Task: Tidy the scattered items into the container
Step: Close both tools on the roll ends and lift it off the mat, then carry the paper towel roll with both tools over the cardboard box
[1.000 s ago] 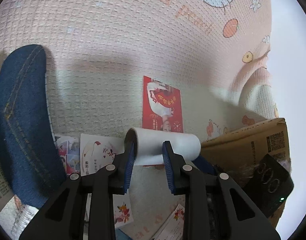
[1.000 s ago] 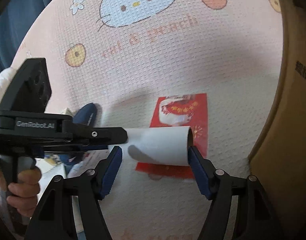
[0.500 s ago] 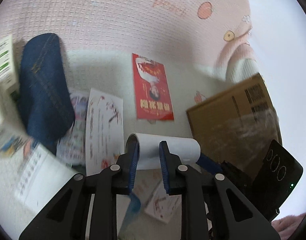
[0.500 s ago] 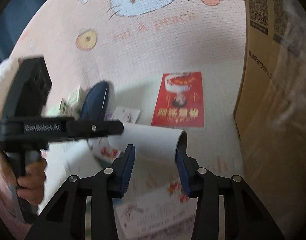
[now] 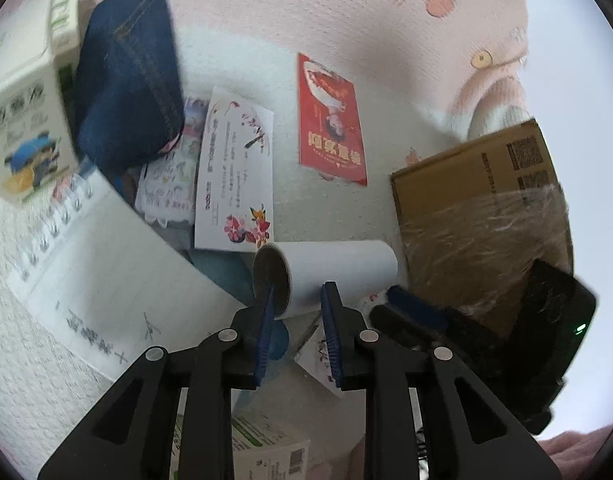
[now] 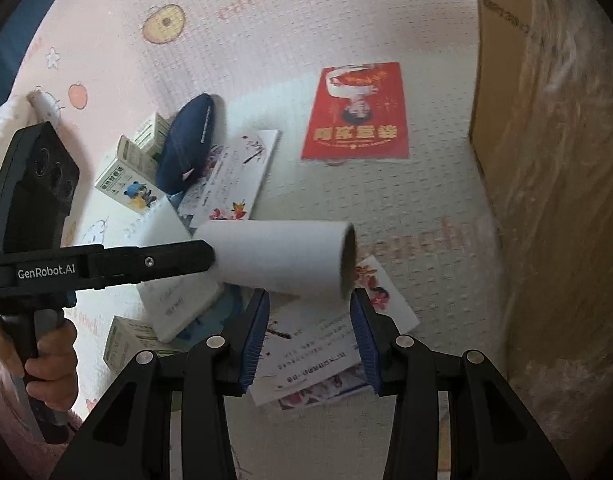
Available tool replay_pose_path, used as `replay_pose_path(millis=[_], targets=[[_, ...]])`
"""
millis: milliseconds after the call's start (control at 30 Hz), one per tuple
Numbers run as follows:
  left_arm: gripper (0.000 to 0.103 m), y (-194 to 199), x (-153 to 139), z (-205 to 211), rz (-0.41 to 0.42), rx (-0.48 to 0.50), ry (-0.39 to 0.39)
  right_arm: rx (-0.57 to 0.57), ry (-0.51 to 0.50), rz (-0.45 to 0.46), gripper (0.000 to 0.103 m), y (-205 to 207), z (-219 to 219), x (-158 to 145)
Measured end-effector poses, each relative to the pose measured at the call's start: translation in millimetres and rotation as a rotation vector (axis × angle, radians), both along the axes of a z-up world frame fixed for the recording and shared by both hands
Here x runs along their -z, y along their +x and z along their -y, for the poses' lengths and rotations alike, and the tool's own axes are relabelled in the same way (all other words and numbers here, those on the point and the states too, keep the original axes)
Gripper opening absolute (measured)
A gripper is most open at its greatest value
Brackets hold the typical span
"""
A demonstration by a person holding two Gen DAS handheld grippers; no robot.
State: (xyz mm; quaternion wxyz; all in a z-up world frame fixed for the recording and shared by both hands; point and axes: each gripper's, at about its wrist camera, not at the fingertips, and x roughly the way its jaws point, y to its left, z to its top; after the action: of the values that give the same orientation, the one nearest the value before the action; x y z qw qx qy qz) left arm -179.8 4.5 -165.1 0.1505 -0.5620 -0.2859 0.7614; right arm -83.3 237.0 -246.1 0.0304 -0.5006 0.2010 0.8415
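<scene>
Both tools have lifted the white roll (image 5: 338, 270) off the red leaflet (image 5: 332, 120), toward the cardboard box (image 5: 478, 208).

Left tool (image 5: 298, 304) pinches the roll's open end, one jaw inside the core; its jaws have just eased slightly apart. Right tool (image 6: 310, 312), pitched down, has narrowed under the far end, but contact there I cannot tell. Keep the roll level, clear the box wall just right of it, then release.
</scene>
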Motion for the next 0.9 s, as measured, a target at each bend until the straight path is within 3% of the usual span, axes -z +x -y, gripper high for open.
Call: replay_pose_path(millis=[367, 567, 633, 733, 900], targets=[[0.027, -7, -7, -12, -0.058, 0.017, -0.150, 0.038, 0.010, -0.088, 0.042, -26, -19, -2], [0.026, -6, -4, -9, -0.073, 0.020, -0.119, 0.042, -0.019, -0.083, 0.042, -28, -16, 3], [0.026, -6, -2, -8, -0.072, 0.012, -0.103, 0.016, -0.030, -0.080, 0.037, -29, -9, 5], [0.026, -6, -5, -11, -0.089, 0.010, -0.131, 0.007, 0.028, -0.086, 0.036, -28, 0, 3], [0.026, -10, -8, -16, -0.105, 0.023, -0.179, -0.010, 0.030, -0.079, 0.035, -29, -1, 5]])
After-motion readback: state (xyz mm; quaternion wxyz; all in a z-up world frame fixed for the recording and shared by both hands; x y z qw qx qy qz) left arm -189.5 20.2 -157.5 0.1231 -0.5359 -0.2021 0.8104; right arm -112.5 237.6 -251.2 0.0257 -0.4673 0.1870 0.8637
